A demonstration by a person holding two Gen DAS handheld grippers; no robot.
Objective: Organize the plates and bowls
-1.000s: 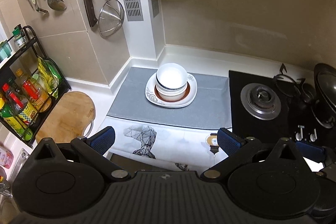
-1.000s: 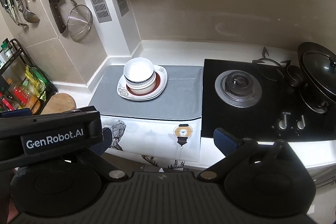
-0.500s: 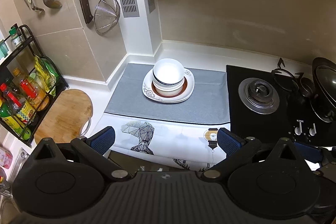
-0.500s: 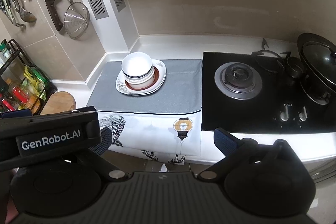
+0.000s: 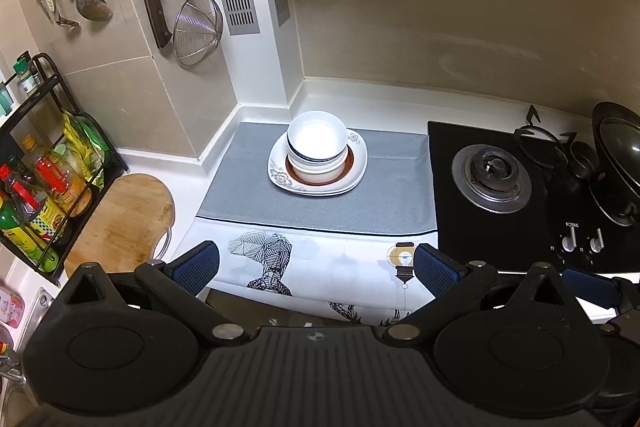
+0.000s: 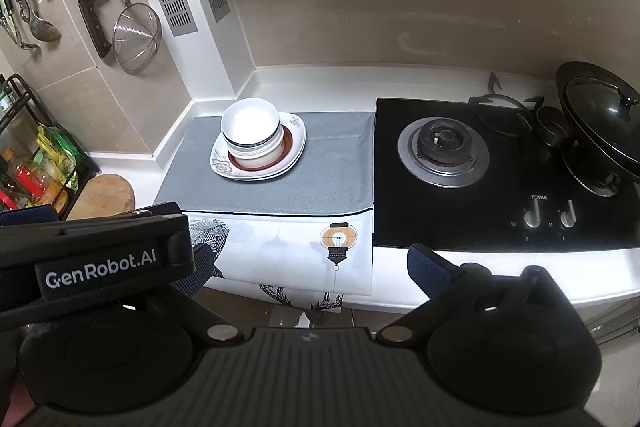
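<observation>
The stack of white ceramic bowls [image 5: 317, 147] sat nested on a brown-rimmed round plate [image 5: 349, 163], which in turn rested on white squarish plates with a floral print [image 5: 281, 175], all gathered in one pile on the grey cloth mat [image 5: 384, 199] near the back corner of the white counter [image 5: 188, 167], well apart from the black gas hob [image 5: 492, 203] to its right. Both tools hung back off the counter's front edge: the left gripper [image 5: 316, 263] had its blue-padded jaws spread wide with nothing between them, and the right gripper [image 6: 308, 261] likewise stood with its jaws apart and empty, the left tool's body crossing the lower-left corner of the right wrist view. Judged from this, the dishes already looked sorted by kind and size, so the step in hand was most likely a retreat or a fresh approach; which, the views could not settle. If the pile needed another touch, the sound way would be to come in low and level, take a bowl by its rim with one pad inside and one outside, and lift straight up so the glazed bowl beneath did not drag along. The other gripper could steady the plate rim, since the cloth mat might slide on the smooth counter.
</observation>
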